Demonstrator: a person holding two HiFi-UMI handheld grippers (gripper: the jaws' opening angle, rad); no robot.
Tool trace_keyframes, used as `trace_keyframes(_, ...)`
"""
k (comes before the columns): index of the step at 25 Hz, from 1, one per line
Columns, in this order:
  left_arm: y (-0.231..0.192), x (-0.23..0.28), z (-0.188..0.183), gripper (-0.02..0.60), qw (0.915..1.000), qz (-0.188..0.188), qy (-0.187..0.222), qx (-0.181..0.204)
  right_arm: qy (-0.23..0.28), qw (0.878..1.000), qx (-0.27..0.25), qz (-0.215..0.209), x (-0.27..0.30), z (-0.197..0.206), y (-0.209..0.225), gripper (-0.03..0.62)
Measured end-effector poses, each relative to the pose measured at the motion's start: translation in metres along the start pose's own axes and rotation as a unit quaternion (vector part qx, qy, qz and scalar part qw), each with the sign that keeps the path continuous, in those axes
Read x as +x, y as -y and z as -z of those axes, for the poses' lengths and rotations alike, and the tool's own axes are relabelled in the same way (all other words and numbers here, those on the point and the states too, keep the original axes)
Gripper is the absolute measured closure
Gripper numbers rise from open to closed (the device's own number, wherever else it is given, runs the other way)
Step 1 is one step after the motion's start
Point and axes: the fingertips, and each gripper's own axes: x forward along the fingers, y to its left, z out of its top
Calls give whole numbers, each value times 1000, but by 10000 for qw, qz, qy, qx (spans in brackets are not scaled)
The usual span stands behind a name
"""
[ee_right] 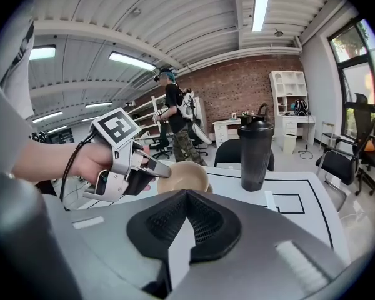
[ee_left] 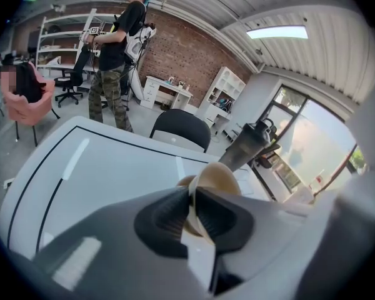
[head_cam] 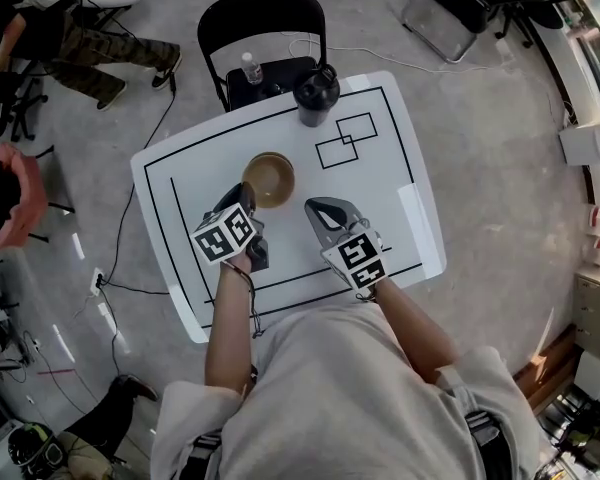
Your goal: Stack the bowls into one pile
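A tan bowl [head_cam: 269, 179] is over the middle of the white table [head_cam: 180, 178]. My left gripper [head_cam: 248, 197] is shut on the bowl's near rim. In the left gripper view the thin rim [ee_left: 190, 200] is pinched between the jaws and the bowl [ee_left: 217, 179] tilts away from them. A second tan edge [ee_left: 180, 182] shows just behind it; whether it is another bowl I cannot tell. The right gripper view shows the bowl [ee_right: 182, 176] held by the left gripper [ee_right: 147, 167]. My right gripper [head_cam: 316, 209] is beside the bowl on its right, shut and empty [ee_right: 186, 199].
A black shaker bottle [head_cam: 316, 94] stands at the table's far edge, right of two overlapping black rectangle outlines [head_cam: 345, 138]. A black chair [head_cam: 265, 28] with a small water bottle [head_cam: 251, 68] is behind the table. A person [ee_left: 115, 55] stands farther back.
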Motion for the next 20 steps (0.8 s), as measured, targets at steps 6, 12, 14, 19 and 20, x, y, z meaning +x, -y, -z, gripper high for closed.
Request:
trace_keyframes(6, 0, 10, 3, 551, 9999, -113, -68, 91, -39, 10000, 6, -60, 5, 1, 6, 594)
trace_keyframes(12, 0, 19, 5, 551, 9997, -166, -113, 120, -95, 9999, 42, -66, 9, 6, 15, 594)
trace_keyframes(14, 0, 20, 6, 551, 9997, -172, -123, 109, -82, 9999, 51, -73, 9, 7, 16, 594)
trace_keyframes(19, 4, 23, 3, 551, 9997, -169, -127, 121, -156, 9998, 54, -68, 11, 8, 21, 594)
trace_keyframes(20, 3, 24, 2, 551, 9997, -172, -127, 124, -149, 9998, 53, -71, 12, 7, 21, 594)
